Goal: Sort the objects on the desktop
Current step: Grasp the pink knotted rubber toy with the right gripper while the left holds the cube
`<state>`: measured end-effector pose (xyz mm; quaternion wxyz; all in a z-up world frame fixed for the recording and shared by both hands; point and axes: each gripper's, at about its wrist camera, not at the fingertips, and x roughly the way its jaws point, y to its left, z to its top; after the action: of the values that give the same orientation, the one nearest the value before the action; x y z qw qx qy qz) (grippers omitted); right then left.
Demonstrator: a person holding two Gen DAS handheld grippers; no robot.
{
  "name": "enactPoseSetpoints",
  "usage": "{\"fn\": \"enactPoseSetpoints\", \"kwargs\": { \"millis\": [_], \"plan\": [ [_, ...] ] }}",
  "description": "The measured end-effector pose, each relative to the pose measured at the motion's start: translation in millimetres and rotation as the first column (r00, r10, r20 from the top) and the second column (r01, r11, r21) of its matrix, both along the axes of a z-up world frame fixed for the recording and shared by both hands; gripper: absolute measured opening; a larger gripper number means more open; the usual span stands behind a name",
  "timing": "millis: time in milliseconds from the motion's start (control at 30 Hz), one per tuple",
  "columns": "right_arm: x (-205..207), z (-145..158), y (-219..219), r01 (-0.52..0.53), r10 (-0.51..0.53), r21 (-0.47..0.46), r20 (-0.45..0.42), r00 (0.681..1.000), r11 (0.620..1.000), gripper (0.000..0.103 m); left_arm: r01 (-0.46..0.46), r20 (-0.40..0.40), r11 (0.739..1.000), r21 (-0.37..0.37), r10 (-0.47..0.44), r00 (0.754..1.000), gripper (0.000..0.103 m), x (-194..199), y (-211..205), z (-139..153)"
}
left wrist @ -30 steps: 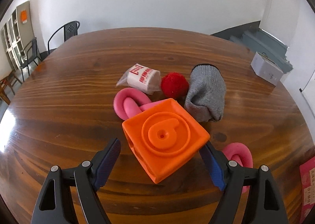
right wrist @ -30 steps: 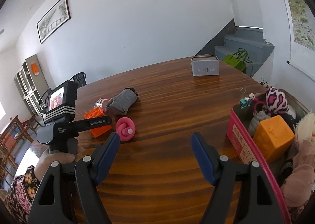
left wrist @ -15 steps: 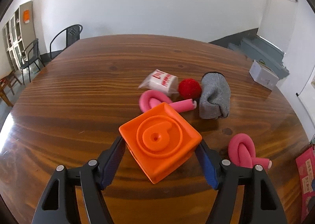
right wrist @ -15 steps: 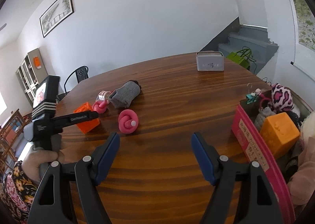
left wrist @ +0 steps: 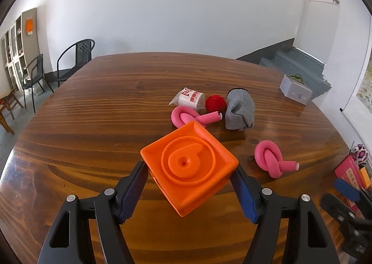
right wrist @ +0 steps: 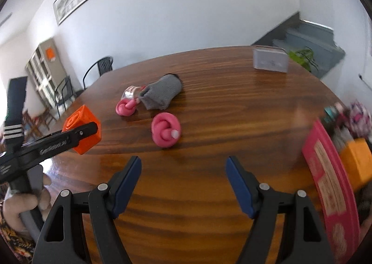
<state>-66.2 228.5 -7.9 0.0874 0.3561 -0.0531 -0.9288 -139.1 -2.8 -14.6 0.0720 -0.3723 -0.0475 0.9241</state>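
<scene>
The left gripper (left wrist: 189, 183) pinches an orange cube (left wrist: 189, 166) between its blue pads, the cube lifted clear of the table (left wrist: 93, 124) and turned corner-on. Its top face carries a raised ring around a moulded "6" with a small hole in it. Past it, at about one o'clock, lie a pink knot (left wrist: 193, 117), a white packet (left wrist: 190, 100), a red ball (left wrist: 215, 103) and a grey sock (left wrist: 239, 113). At three o'clock sits a second pink knot (left wrist: 270, 158). Farther right the right gripper (right wrist: 183, 180) hangs over bare wood, its jaws spread and empty, with a pink bin (right wrist: 330, 185) at its three o'clock.
</scene>
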Motion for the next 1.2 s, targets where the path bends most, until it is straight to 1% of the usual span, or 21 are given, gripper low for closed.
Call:
{"fn": "enactPoseSetpoints", "kwargs": {
  "millis": [167,267,467,567,633,667,733,933,1000,1200],
  "plan": [
    [-41.6,-7.0,-17.8,-0.016,0.015,0.010,0.060,0.998,1.000,0.078,-0.010,0.009,1.000,0.023,0.010,1.000,0.074,-1.3,-7.8,1.1],
    [-62.7,-12.6,-31.0,-0.022,0.019,0.049,0.069,0.997,0.999,0.078,-0.012,0.013,0.999,0.032,0.012,1.000,0.074,-1.7,-8.7,0.2],
    [-88.0,-27.7,-46.5,-0.045,0.036,0.078,0.114,0.993,0.996,0.078,-0.003,0.027,0.999,0.039,0.002,1.000,0.074,-1.8,-6.7,-3.0],
    [-92.1,-35.1,-51.1,-0.063,0.050,0.093,0.140,0.989,0.994,0.078,-0.008,0.029,0.999,0.039,0.007,1.000,0.074,-1.5,-7.4,-3.3],
    [-94.5,-39.3,-53.1,-0.073,0.056,0.101,0.156,0.986,0.992,0.067,-0.011,0.032,0.999,0.038,0.010,0.999,0.074,-2.3,-7.3,-4.3],
    [-94.8,-39.7,-52.3,-0.071,0.055,0.103,0.157,0.986,0.992,0.065,-0.011,0.033,0.999,0.037,0.010,0.999,0.074,-2.4,-7.0,-4.7],
    [-94.0,-40.1,-50.3,-0.066,0.046,0.121,0.156,0.987,0.991,0.051,-0.010,0.032,0.999,0.034,0.009,0.999,0.074,-2.0,-6.1,-5.0],
    [-86.6,-35.7,-39.7,-0.034,0.020,0.091,0.152,0.988,0.995,0.051,-0.003,0.022,0.999,0.036,0.002,1.000,0.074,1.1,-4.0,-1.6],
    [-83.9,-27.6,-40.5,-0.030,0.019,0.077,0.136,0.991,0.997,0.051,0.000,0.016,0.999,0.037,0.000,1.000,0.074,2.9,-3.3,0.1],
    [-56.7,-2.0,-31.3,-0.002,0.000,0.039,0.059,0.998,0.999,0.051,0.016,-0.002,0.999,0.041,-0.016,1.000,0.074,8.9,1.5,5.5]
  ]
}}
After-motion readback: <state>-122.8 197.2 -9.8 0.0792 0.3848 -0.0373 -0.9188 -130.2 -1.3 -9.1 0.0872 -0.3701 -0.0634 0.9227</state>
